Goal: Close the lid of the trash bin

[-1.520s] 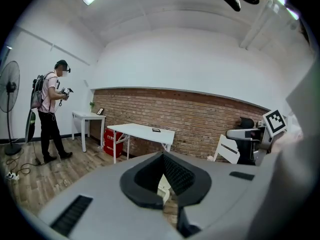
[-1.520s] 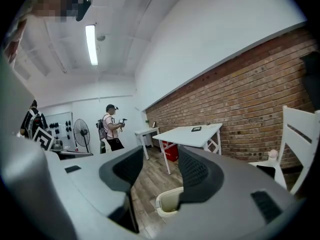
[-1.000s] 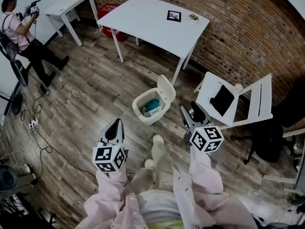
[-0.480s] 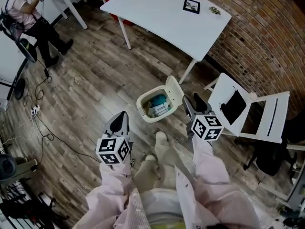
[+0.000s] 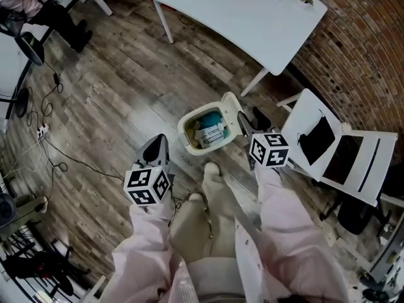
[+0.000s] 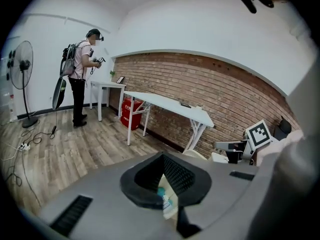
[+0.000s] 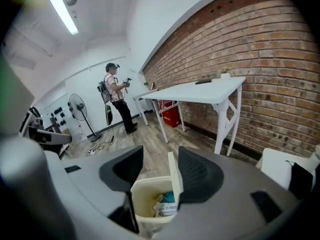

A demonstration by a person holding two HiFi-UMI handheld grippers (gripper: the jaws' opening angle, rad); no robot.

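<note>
While the trash bin (image 5: 188, 139) stands open on the floor, lid (image 5: 231, 110) upright, the right gripper (image 7: 159, 159), jaws wide and empty, seems to be approaching it; next, tip the lid over the bin. Left gripper (image 5: 156, 145) hangs closed, empty

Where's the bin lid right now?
In the head view the lid stands open on the trash bin's right edge, just ahead of the right tongs, by the white table.

A worn wood-plank floor (image 5: 113, 93) meets a red brick wall (image 5: 372, 49); a white rectangular table (image 5: 214, 11) stands near a white folding chair (image 5: 302, 113).
</note>
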